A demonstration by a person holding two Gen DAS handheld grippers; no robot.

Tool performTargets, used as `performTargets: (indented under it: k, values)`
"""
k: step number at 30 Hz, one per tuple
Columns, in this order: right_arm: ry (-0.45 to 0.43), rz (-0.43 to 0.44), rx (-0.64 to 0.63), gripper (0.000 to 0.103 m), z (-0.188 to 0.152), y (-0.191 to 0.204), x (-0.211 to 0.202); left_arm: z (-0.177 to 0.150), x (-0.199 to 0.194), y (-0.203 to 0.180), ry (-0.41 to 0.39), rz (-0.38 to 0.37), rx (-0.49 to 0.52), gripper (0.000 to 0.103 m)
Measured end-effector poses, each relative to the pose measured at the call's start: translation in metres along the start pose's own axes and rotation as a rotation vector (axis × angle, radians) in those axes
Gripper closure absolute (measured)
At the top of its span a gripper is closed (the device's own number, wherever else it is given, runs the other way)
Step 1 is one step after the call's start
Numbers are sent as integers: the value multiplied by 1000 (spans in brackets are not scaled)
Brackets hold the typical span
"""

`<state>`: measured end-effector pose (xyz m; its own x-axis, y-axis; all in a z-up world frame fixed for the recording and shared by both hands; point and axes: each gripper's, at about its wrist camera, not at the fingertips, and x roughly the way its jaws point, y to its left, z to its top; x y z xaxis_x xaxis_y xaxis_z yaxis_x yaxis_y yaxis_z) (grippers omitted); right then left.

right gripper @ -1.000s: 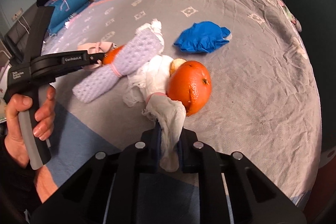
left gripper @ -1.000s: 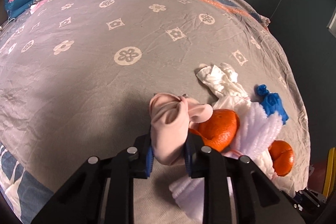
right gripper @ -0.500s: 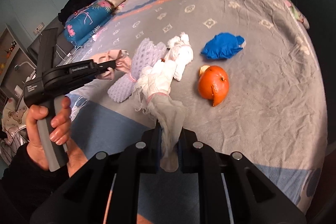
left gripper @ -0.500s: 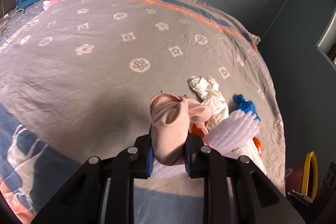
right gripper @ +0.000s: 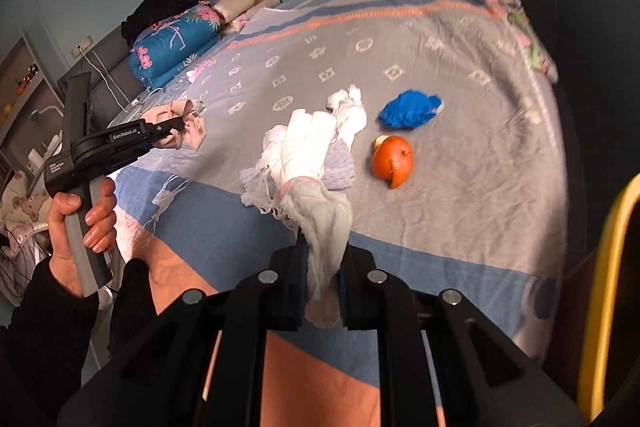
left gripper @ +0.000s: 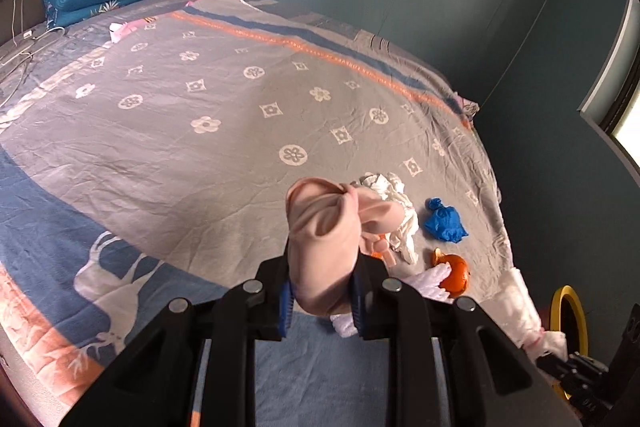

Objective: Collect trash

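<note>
Left gripper (left gripper: 322,297) pinches pink rag (left gripper: 324,239); right gripper (right gripper: 322,293) pinches white rag bundle (right gripper: 308,163) thinly above bed (right gripper: 480,187); your swing may shed it.

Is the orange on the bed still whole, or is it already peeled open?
Partly peeled. The orange lies on the bedspread with a strip of peel curling away at its lower side and pale pith showing at its top.

- Your pink cloth (left gripper: 324,247) hides part of the white foam net (left gripper: 430,277) behind it.
- The yellow rim (right gripper: 612,291) at right is blurred and cut off by the frame edge.
</note>
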<state>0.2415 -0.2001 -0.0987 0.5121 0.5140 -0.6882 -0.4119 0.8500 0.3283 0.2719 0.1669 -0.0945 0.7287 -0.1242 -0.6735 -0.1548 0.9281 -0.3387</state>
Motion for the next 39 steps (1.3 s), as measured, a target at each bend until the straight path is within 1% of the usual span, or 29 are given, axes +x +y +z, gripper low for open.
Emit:
performTargets:
  k: [5,9,17,21,28,30,35,39]
  values:
    - [-39,-28,-4,91,-4,-2,-34,-6,-21,1,-23,-11,1,82]
    - [-64,-40,21,91,-10,-8,-59,-10,-35,-2,-39,-17,14,82]
    - [-137,-58,58,91,-21,-24,-104,-15,-71,-31,-90,-67,74,82]
    - [-187,-80,82,91,-24,-36,-129,-16,-85,-58,-109,-116,110,82]
    - [-269,-141,135,91,-28,-67,-168,-20,-94,-111,-110,-205,171,82]
    - [-292,-158,155,91,-30,-77,-179,-22,-94,-130,-100,-240,187,82]
    - [-341,-219,189,91,-36,-102,-205,-30,-88,-173,-82,-299,238,82]
    - [-384,-273,219,91,-43,-123,-227,-39,-77,-212,-46,-354,285,82]
